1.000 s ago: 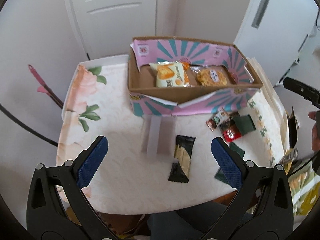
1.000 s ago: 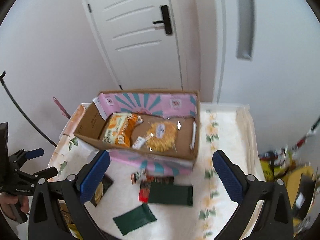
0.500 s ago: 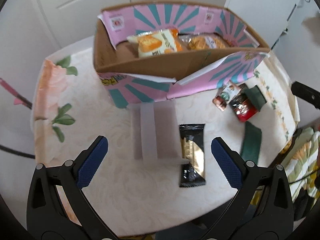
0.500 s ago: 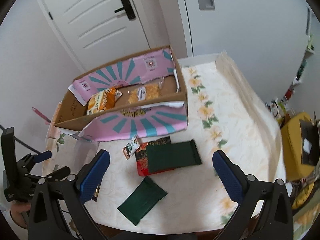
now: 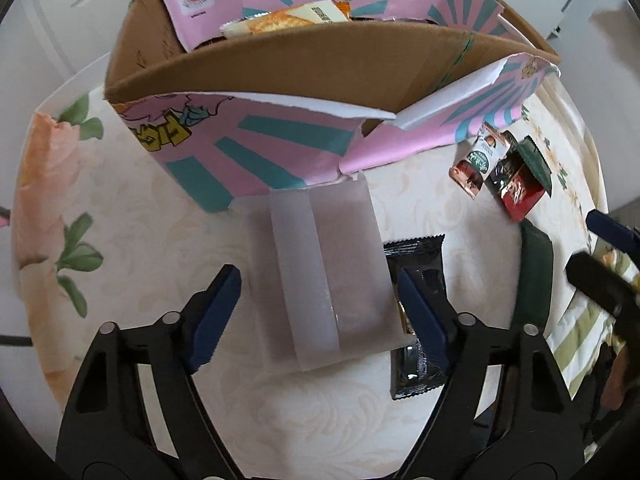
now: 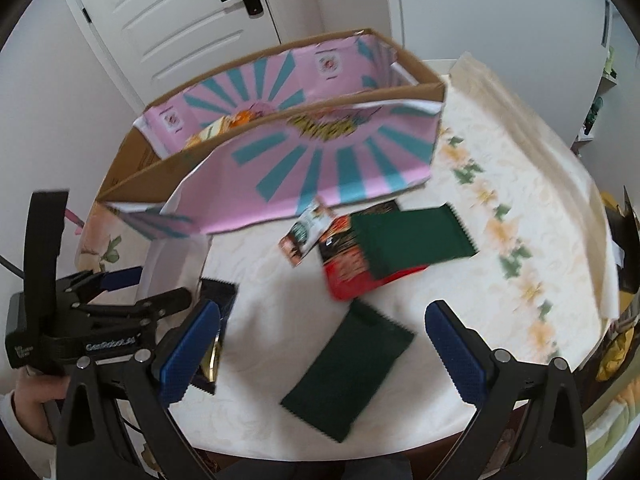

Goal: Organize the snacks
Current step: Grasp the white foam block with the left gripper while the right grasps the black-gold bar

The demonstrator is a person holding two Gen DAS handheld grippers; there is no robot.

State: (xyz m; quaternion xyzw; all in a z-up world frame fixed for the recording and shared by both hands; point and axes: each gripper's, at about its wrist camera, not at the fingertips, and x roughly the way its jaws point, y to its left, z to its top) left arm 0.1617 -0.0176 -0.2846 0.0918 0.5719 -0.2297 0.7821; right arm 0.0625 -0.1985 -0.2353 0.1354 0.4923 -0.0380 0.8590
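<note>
A pink and teal cardboard box (image 5: 280,136) stands on the table with snack packets (image 5: 288,20) inside; it also shows in the right wrist view (image 6: 320,160). My left gripper (image 5: 320,312) is open, low over a translucent white packet (image 5: 328,264), one finger on each side of it. A black and gold packet (image 5: 420,264) lies just right of it. My right gripper (image 6: 320,344) is open above a dark green packet (image 6: 352,364). Farther on lie another green packet (image 6: 412,240) over a red one (image 6: 348,276), and a small brown and green sachet (image 6: 304,236).
The round table has a floral cloth (image 6: 500,208) that hangs over the right edge. White doors (image 6: 180,8) and walls stand behind the box. The left gripper (image 6: 100,312) shows at the left of the right wrist view, the right gripper (image 5: 604,264) at the right of the left wrist view.
Both grippers have come down and forward toward the table. The left one now straddles the translucent packet. The right one has closed in on the loose green packet.
</note>
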